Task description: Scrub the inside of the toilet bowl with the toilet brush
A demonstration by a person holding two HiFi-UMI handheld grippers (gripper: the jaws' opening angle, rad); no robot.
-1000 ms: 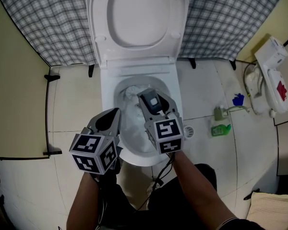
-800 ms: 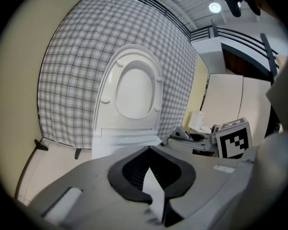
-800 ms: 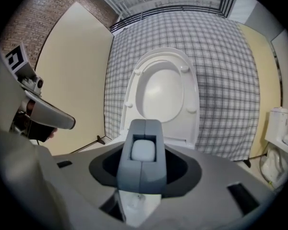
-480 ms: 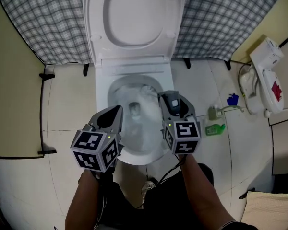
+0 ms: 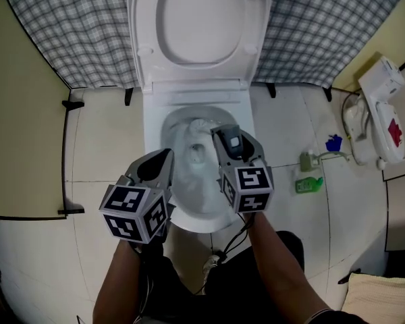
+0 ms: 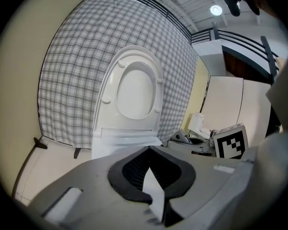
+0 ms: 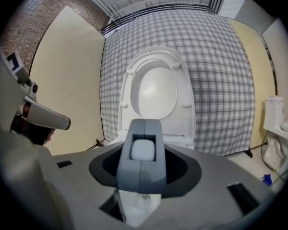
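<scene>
1. Grey-and-white checked fabric backdrop (image 5: 324, 25): hangs across the far wall behind the toilet.
2. Pale tiled floor (image 5: 101, 147): surrounds the toilet on both sides.
3. White ceramic toilet, oval seat and lid (image 5: 199, 19) raised upright against the backdrop. The bowl rim (image 5: 152, 123) is exposed, with wet, pale streaks inside the bowl.
4. White plastic unit with a red mark (image 5: 381, 106): on the floor at far right, well apart from the toilet.
5. Person's 2 bare forearms (image 5: 121, 282): they reach forward from the bottom edge, 1 behind each gripper.
6. Left gripper (image 5: 163, 159): grey, with a black-and-white marker cube at its rear. It hovers over the near-left rim of the bowl. Its jaws meet at the tips with nothing between them (image 6: 151, 152).
7. Right gripper (image 5: 235, 152): same build, held over the right half of the bowl. Its jaws are clamped on the brush handle (image 7: 144, 176).
8. Toilet brush with grey moulded handle (image 5: 229, 142): it stands between the right gripper's jaws. Its pale bristle end reaches down into the back of the bowl. The handle top shows a white inset in the right gripper view (image 7: 143, 150).
9. Green plastic bottle (image 5: 309, 183): lies on the floor right of the toilet.
10. Small blue object (image 5: 335, 142): on the floor near the bottle; its type cannot be made out.
</scene>
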